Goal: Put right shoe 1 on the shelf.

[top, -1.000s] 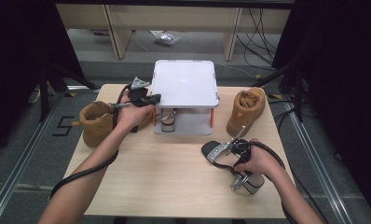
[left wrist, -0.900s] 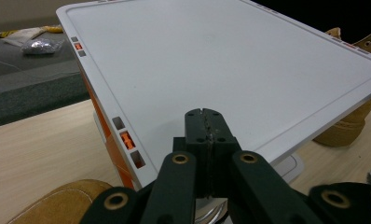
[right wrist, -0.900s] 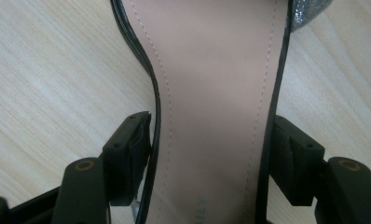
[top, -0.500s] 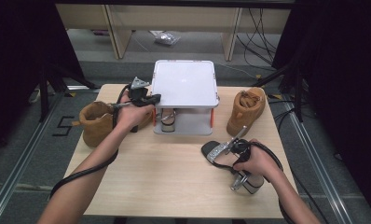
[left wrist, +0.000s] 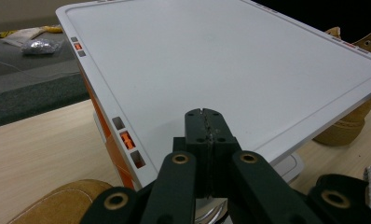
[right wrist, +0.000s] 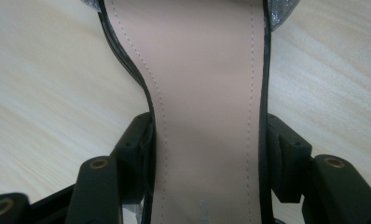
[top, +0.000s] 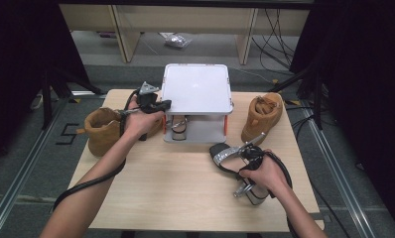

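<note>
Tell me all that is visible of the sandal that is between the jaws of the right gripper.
The sandal is slim, with a smooth pale pink insole, a line of stitching along each edge and a thin black rim. A glittery silver strap crosses its front. It lies over the light wooden table, in front of the white shelf. The right gripper has been closing its jaws, and its black pads stand against both sides of the narrow waist. The heel is hidden.

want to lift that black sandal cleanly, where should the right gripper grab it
Across the narrow waist of the sandal, one jaw on each side edge, coming in from the heel end. The sole pinches in there, and the right gripper straddles exactly that spot.
</note>
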{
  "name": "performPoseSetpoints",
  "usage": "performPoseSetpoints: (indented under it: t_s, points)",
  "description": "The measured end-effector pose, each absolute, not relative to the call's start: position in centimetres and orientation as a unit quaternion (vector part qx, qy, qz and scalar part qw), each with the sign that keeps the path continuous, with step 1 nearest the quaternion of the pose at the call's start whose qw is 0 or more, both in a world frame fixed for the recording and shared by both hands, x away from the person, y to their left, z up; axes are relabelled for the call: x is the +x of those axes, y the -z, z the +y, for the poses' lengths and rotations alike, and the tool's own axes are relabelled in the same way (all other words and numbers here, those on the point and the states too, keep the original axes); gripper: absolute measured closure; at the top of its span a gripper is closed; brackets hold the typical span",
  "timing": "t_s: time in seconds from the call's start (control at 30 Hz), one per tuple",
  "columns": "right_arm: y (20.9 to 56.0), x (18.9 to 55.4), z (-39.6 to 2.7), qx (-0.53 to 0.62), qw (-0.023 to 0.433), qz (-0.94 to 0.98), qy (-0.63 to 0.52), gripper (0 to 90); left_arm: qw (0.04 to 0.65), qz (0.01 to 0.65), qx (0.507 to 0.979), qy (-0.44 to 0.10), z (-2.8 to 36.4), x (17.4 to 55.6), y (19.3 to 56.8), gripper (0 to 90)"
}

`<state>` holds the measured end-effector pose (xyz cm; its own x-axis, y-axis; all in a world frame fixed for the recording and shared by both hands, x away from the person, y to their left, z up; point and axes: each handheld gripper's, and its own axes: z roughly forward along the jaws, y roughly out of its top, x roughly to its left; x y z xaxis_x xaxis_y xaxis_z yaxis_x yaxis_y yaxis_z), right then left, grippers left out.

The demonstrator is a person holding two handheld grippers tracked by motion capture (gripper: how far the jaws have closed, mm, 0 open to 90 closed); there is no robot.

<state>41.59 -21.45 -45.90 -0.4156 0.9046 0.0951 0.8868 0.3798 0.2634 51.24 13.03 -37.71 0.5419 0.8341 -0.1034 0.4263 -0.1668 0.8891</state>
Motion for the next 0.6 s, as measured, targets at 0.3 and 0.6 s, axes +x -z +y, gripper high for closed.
performPoseSetpoints:
  t_s: [0.3, 0.6]
  points:
    - [44.1, 42.7, -18.7, 0.613, 0.032, 0.766, -0.194, 43.5, 0.486, 0.431, 0.731, -0.21, 13.1, 51.2, 37.8, 89.1]
    - [43.9, 45.9, -15.4, 0.631, 0.041, 0.748, -0.203, 43.5, 0.487, 0.431, 0.73, -0.211, 13.1, 51.2, 37.8, 89.1]
